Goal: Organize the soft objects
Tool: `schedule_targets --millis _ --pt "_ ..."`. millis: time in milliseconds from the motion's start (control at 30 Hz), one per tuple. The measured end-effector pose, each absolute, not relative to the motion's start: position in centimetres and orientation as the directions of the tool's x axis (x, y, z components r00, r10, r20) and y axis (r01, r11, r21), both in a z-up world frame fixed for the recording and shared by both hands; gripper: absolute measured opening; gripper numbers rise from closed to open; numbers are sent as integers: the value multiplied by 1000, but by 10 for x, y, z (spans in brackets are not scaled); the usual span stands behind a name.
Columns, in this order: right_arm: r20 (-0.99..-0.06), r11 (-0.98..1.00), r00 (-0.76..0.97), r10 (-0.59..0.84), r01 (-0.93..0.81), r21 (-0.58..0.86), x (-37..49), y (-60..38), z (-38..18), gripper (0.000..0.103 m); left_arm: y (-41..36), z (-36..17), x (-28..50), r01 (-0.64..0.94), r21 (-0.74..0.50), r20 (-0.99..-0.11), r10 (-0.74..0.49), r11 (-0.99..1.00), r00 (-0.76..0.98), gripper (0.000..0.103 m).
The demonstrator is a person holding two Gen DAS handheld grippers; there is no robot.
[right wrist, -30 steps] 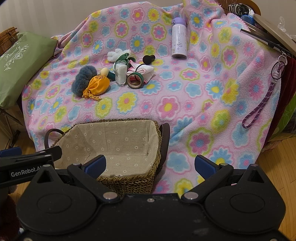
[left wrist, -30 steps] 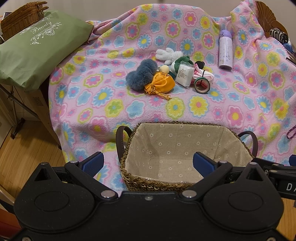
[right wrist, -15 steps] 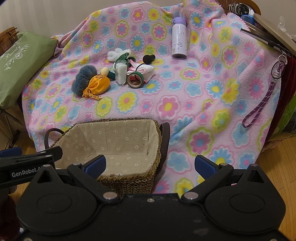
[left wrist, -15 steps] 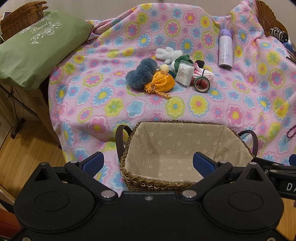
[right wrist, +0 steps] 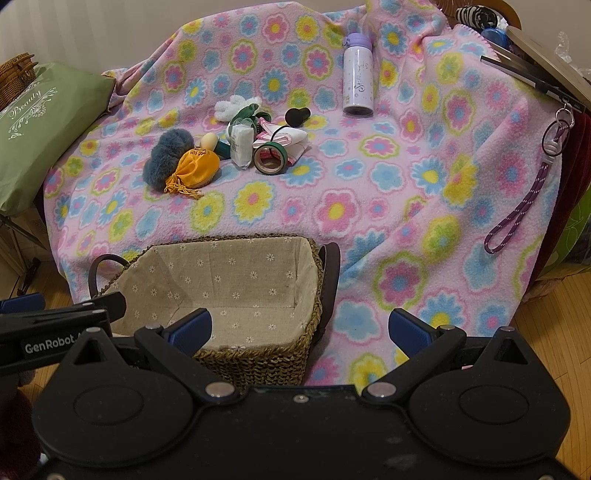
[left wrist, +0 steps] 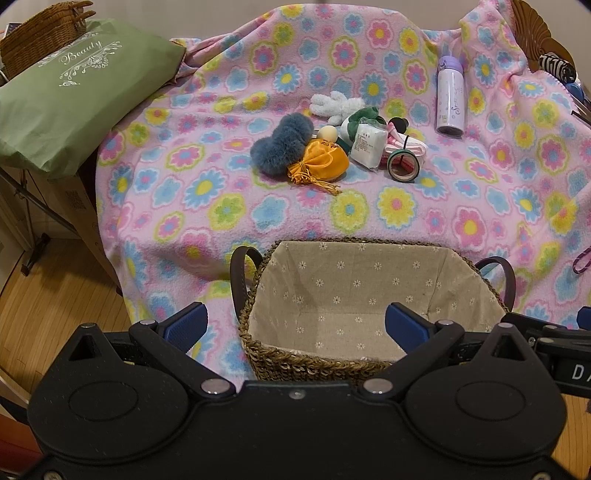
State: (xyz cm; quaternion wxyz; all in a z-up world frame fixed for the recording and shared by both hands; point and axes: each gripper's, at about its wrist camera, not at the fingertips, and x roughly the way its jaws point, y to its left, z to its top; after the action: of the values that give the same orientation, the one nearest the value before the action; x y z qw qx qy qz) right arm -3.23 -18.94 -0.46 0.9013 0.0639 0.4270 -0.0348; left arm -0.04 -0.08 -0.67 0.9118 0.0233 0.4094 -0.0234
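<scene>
A woven basket (left wrist: 314, 363) (right wrist: 258, 360) with a daisy-print lining stands empty at the near edge of the flowered blanket. A pile lies farther back: a blue-grey fluffy pom (left wrist: 282, 147) (right wrist: 166, 157), an orange drawstring pouch (left wrist: 323, 164) (right wrist: 194, 170), a white plush toy (left wrist: 334, 105) (right wrist: 231, 107), a green soft item (left wrist: 364, 116), a white tissue pack (left wrist: 367, 144) (right wrist: 242, 144) and a tape roll (left wrist: 402, 168) (right wrist: 269, 158). My left gripper (left wrist: 295, 326) is open and empty over the basket's near rim. My right gripper (right wrist: 299, 328) is open and empty at the basket's right side.
A lilac bottle (left wrist: 450, 98) (right wrist: 357, 79) stands at the back right. A green pillow (left wrist: 74, 92) and wicker basket (left wrist: 40, 33) sit at the left. A purple lanyard (right wrist: 524, 199) hangs at the right. The blanket (left wrist: 229, 210) drapes down to a wooden floor (left wrist: 48, 295).
</scene>
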Motion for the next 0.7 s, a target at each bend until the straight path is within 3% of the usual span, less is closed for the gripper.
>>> schedule_targets --millis 700 --pt "-757 987 653 -13 129 94 -32 -192 -8 102 6 -10 -6 67 -49 -742 -81 997 666 99"
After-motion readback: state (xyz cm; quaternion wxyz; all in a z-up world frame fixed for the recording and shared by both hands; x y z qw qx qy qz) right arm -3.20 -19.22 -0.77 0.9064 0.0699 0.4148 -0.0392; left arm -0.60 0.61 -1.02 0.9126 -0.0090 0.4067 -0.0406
